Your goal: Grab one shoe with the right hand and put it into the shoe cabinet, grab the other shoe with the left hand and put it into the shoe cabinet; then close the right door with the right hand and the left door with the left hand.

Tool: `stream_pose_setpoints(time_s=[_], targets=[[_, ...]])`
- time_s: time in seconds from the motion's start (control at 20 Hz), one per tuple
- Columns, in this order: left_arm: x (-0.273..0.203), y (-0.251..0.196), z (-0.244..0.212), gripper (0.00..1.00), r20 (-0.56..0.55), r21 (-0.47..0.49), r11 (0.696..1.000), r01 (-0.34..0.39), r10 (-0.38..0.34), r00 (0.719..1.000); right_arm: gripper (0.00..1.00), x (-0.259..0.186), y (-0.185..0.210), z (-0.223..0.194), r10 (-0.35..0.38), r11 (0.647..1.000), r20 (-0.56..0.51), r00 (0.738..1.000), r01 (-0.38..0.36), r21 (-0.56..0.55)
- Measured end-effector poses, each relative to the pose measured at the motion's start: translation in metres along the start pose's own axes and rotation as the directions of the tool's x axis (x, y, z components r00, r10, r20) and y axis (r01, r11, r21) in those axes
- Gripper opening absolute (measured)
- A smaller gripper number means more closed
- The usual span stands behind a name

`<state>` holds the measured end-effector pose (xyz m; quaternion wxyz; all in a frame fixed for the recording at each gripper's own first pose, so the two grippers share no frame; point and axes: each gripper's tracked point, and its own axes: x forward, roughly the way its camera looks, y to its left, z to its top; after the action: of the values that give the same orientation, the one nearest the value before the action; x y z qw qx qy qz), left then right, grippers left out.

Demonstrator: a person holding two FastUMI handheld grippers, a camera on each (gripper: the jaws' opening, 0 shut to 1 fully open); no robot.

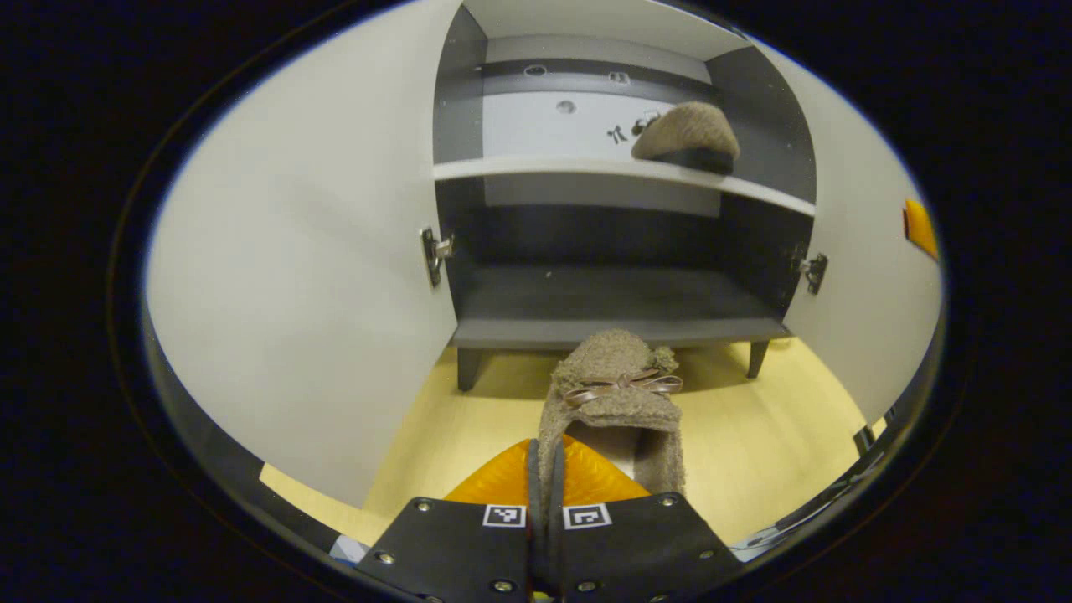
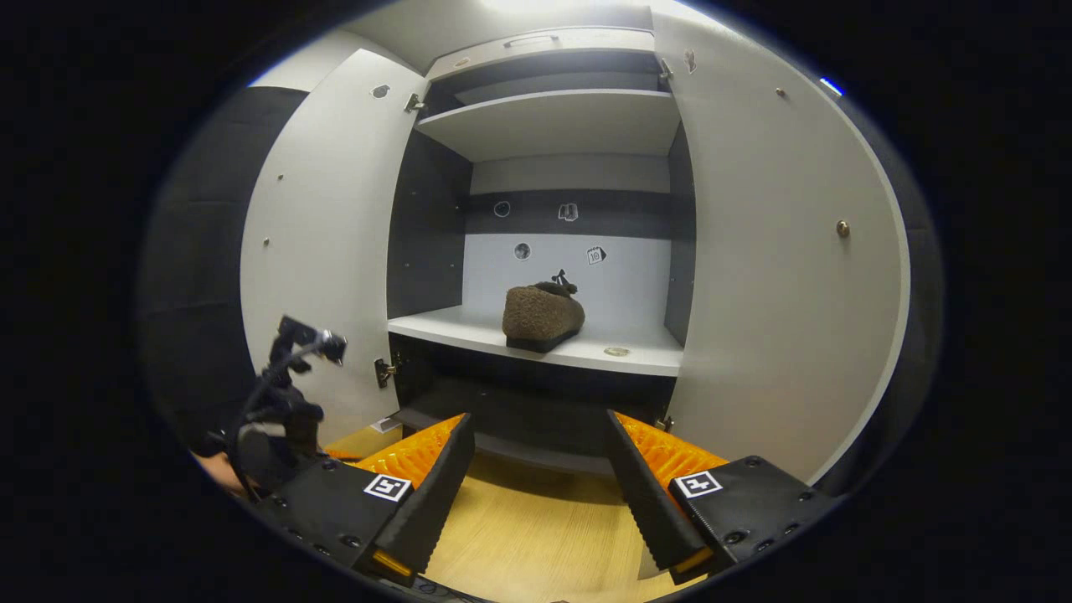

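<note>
In the left gripper view, a brown fuzzy shoe with a small bow (image 1: 618, 392) hangs just in front of the cabinet's dark bottom shelf (image 1: 611, 306), and my left gripper (image 1: 544, 469) is shut on its heel rim. The other brown shoe (image 1: 687, 134) rests on the white middle shelf (image 1: 620, 172), toward the right. In the right gripper view that same shoe (image 2: 543, 316) sits on the white shelf (image 2: 553, 342), and my right gripper (image 2: 540, 469) stands open below it with nothing between its fingers. Both cabinet doors are swung wide open.
The open left door (image 1: 310, 276) and right door (image 1: 863, 285) flank the cabinet. The right gripper view shows the right door (image 2: 779, 276) close by and the other gripper's body (image 2: 280, 402) at lower left. Pale wooden floor (image 1: 469, 419) lies before the cabinet.
</note>
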<state>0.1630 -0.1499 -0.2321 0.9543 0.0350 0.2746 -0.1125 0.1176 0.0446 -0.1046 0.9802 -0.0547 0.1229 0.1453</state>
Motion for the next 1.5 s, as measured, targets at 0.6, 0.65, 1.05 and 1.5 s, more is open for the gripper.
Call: stream_pose_setpoints(time_s=[0.6,0.65,1.05,1.5], targets=[[-0.063,-0.008,0.193,0.01,0.344,-0.072,0.996,0.048,-0.02,0.939,0.98,-0.018,0.001,-0.01,-0.029,0.999,-0.014,0.999,0.03,0.033],[-0.057,-0.004,0.204,0.01,0.357,-0.075,0.996,0.041,-0.011,0.934,0.98,-0.018,0.001,-0.01,-0.033,0.999,-0.018,0.999,0.034,0.032],[0.0,0.006,0.287,0.01,0.422,-0.079,0.997,0.009,0.026,0.906,0.99,-0.03,-0.004,-0.025,-0.074,0.995,-0.05,0.996,0.077,0.063],[0.108,0.002,0.329,0.08,0.311,-0.093,0.996,-0.004,0.033,0.95,0.98,-0.029,-0.01,-0.04,-0.106,0.991,-0.099,0.989,0.113,0.071]])
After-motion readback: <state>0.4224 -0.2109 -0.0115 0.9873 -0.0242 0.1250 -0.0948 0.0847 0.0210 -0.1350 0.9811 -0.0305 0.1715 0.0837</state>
